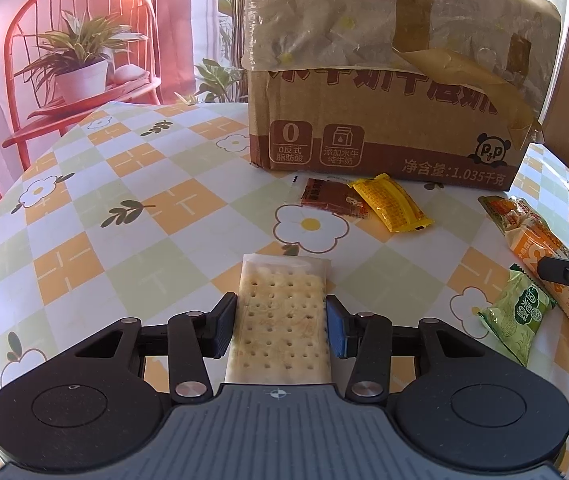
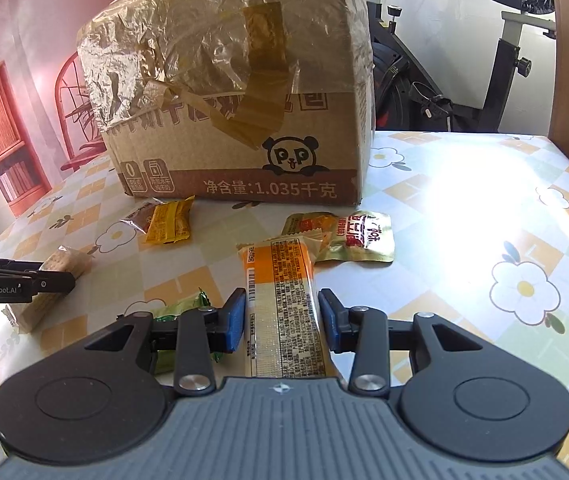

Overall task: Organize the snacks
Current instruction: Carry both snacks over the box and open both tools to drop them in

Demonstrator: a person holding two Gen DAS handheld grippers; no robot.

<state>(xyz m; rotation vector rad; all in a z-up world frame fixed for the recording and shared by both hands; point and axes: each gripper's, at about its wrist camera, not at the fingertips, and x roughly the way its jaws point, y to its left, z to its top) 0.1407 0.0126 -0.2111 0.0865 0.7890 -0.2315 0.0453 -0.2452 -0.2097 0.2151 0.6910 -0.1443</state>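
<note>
My left gripper (image 1: 281, 324) is shut on a clear-wrapped cracker pack (image 1: 280, 312), its pads against both long sides. My right gripper (image 2: 280, 320) is shut on a long orange and cream snack bar (image 2: 280, 300). A large taped cardboard box (image 1: 384, 120) stands at the back of the table; it also shows in the right wrist view (image 2: 244, 120). In front of it lie a yellow packet (image 1: 392, 204) and a brown packet (image 1: 328, 198). A green packet (image 1: 516, 316) lies at the right. A gold and red pouch (image 2: 348, 236) lies beyond the bar.
The table has a checked flower-print cloth (image 1: 124, 208). A red chair with a potted plant (image 1: 80, 68) stands behind the table at left. An exercise bike (image 2: 464, 80) stands behind the table at right. Bright glare covers the cloth's right part (image 2: 484, 200).
</note>
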